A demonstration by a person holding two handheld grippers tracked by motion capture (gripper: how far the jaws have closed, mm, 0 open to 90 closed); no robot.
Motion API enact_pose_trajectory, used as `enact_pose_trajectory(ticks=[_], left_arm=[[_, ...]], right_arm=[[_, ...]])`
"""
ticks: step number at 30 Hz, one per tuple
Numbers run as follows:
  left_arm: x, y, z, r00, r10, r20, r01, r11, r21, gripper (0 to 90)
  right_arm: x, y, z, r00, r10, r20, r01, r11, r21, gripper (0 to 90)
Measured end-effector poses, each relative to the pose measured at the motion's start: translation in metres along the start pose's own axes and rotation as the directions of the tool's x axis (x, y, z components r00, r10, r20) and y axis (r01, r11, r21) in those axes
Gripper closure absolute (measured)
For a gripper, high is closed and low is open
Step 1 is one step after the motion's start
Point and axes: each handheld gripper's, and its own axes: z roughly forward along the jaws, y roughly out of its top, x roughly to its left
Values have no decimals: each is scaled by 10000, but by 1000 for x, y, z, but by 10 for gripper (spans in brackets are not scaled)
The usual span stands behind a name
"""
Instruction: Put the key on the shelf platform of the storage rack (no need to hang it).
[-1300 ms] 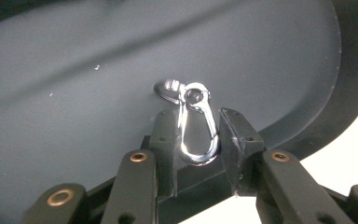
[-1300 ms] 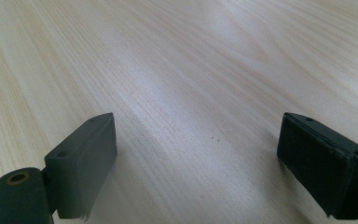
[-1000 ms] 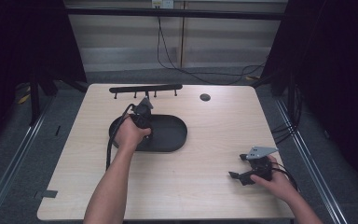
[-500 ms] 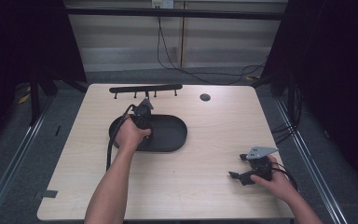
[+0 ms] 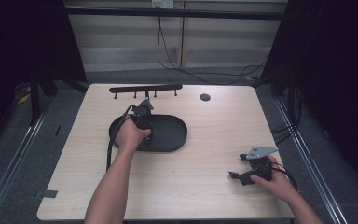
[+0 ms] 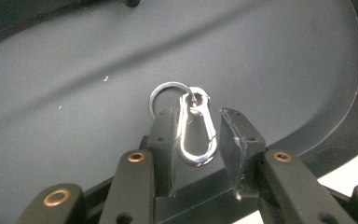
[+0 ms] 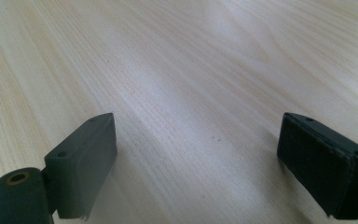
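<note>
A silver carabiner with a key ring clipped to its top sits between the jaws of my left gripper, low over the floor of a black oval tray. The jaws are shut on it, the left pad against its side and the right pad very close. In the high view the left gripper points down into the tray near its left end. My right gripper rests at the table's front right, open, and in its own view the right gripper has bare wood between wide jaws.
A black bar with several small hooks lies along the table's back edge, with a small dark disc to its right. The left gripper's cable loops over the tray's left rim. Bare wooden tabletop lies between the two hands.
</note>
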Motion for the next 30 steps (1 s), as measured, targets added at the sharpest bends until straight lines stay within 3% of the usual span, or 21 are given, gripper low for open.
enact_pose_trajectory(ticks=[14, 22, 30], left_arm=[[1, -4, -6, 9999, -93, 144, 96, 9997, -234, 553], [1, -6, -8, 9999, -101, 138, 104, 9996, -277, 399], [1, -9, -13, 9999, -21, 166, 27, 9994, -356, 324]], right_arm=[[0, 0, 0, 10000, -4, -5, 4, 10000, -3, 114], [0, 0, 0, 10000, -2, -6, 2, 10000, -5, 114], [0, 0, 0, 10000, -3, -5, 3, 10000, -4, 114]])
